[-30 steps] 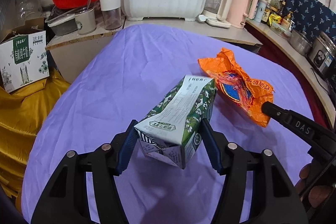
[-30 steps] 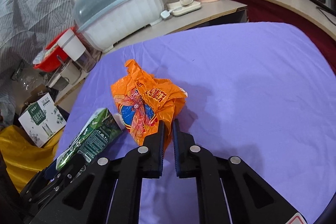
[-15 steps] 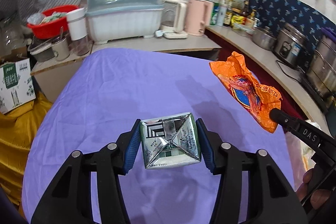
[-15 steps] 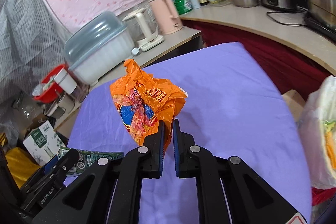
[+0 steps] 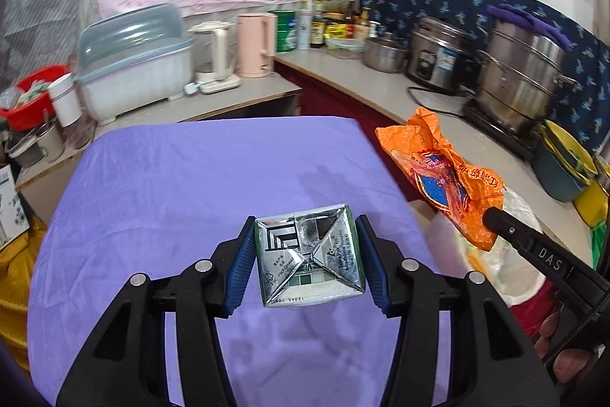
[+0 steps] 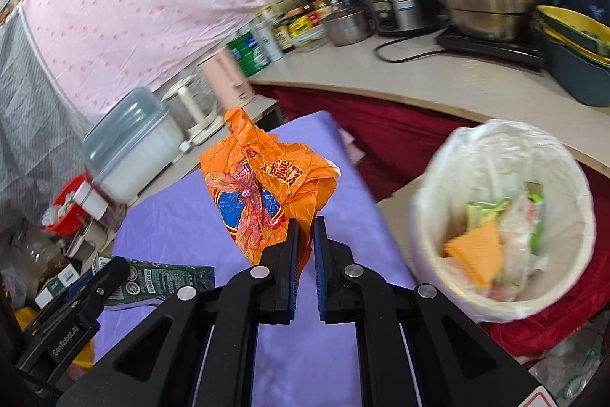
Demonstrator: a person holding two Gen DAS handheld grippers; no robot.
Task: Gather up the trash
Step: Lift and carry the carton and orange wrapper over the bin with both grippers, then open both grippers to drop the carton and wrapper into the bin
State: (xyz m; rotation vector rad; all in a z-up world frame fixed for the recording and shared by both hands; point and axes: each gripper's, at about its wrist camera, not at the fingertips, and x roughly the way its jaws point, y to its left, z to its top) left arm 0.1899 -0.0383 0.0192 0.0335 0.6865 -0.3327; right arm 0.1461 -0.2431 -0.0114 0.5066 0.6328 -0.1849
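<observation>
Trash here is two pieces, both lifted clear of the purple-clothed bench (image 5: 160, 185): a green-and-white printed milk carton with a silver folded base (image 5: 309, 257) and a crumpled orange plastic bag with a blue-and-red print (image 6: 267, 193).

A second ago the carton sat tilted in the left gripper (image 5: 305, 264), one printed side showing and its top leaning away over the cloth. Now only the silver base faces the left wrist camera, so the carton's long axis runs straight forward along the fingers, top end pointing away; the right wrist view shows it lying roughly level above the bench. The blue-padded fingers clamp its two opposite sides.

The right gripper (image 6: 305, 254) pinches the bag's lower edge between nearly closed fingers, the bag standing up above them. Both wrist views have swung rightward, and a white-lined round waste bin holding scraps (image 6: 503, 216) has come fully into sight just beyond the bench edge. I judge pickup finished and the carry under way, with the bag nearest the bin and likely to drop first.
</observation>
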